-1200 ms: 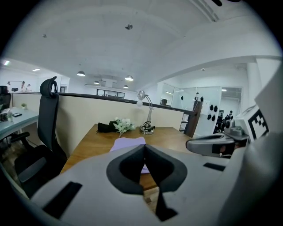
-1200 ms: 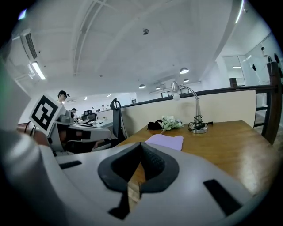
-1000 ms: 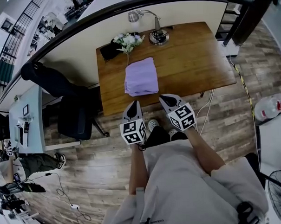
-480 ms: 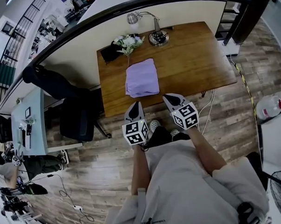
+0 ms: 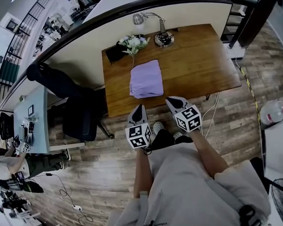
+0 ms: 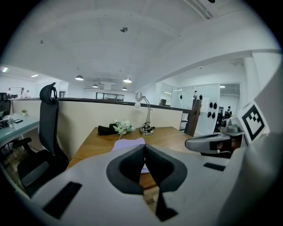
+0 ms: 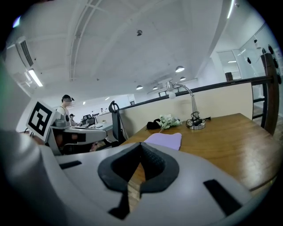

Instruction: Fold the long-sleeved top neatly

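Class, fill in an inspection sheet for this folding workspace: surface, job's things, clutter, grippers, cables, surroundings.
Surface: wooden table, set against a partition.
Job's things: purple top, folded into a rectangle, lying flat towards the table's left side.
Clutter: flowers, black item and desk lamp along the far edge.
Grippers: left gripper and right gripper both shut, empty, short of the near edge.
Cables: white cables hanging below the table's right end.
Surroundings: office chair, plank floor, fan.

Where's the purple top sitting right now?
In the head view, the folded purple top lies on the left half of the wooden table. It sits just this side of the white flowers, with the desk lamp behind to its right.
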`<state>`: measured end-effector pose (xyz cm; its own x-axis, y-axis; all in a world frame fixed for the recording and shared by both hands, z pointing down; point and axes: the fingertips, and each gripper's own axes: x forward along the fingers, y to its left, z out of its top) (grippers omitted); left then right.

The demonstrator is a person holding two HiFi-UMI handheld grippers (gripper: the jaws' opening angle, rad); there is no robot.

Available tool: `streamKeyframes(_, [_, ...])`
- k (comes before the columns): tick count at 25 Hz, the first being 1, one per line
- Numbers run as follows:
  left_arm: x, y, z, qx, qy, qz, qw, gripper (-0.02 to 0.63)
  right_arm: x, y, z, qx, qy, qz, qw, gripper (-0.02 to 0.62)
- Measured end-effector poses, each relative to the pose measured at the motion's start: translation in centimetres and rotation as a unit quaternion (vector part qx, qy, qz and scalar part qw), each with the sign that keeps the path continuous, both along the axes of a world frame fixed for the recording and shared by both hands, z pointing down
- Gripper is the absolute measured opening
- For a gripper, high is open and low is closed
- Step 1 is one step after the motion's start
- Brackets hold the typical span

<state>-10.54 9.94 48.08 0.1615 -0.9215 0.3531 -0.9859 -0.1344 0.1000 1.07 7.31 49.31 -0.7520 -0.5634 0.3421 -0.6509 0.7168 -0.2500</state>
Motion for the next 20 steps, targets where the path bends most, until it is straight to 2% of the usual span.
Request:
streamKeyframes(6, [-0.3, 0.6, -0.6, 0.014, 0.0, -0.012, 0.9998, 0.023, -0.7, 0.4, -0.3, 0.0, -0.014, -0.014, 1.0, 0.003])
streamKeyframes(10, [-0.5, 0.9, -0.3, 0.01, -0.003, -0.012, 0.9999, 0.023, -0.6, 0.7, 0.3, -0.008, -0.008, -0.017, 1.0, 0.005])
streamKeyframes(16, [-0.6, 1.1, 0.8, -0.01, 0.024, -0.017, 0.9995, 0.025, -0.3, 0.6, 0.4, -0.006, -0.009, -0.01, 1.0, 0.006])
streamKeyframes(20, [-0.6, 0.9, 0.4, -0.006, 0.02, -0.011, 0.9997, 0.025, -0.5, 0.4, 0.4, -0.008, -0.014, -0.008, 1.0, 0.006])
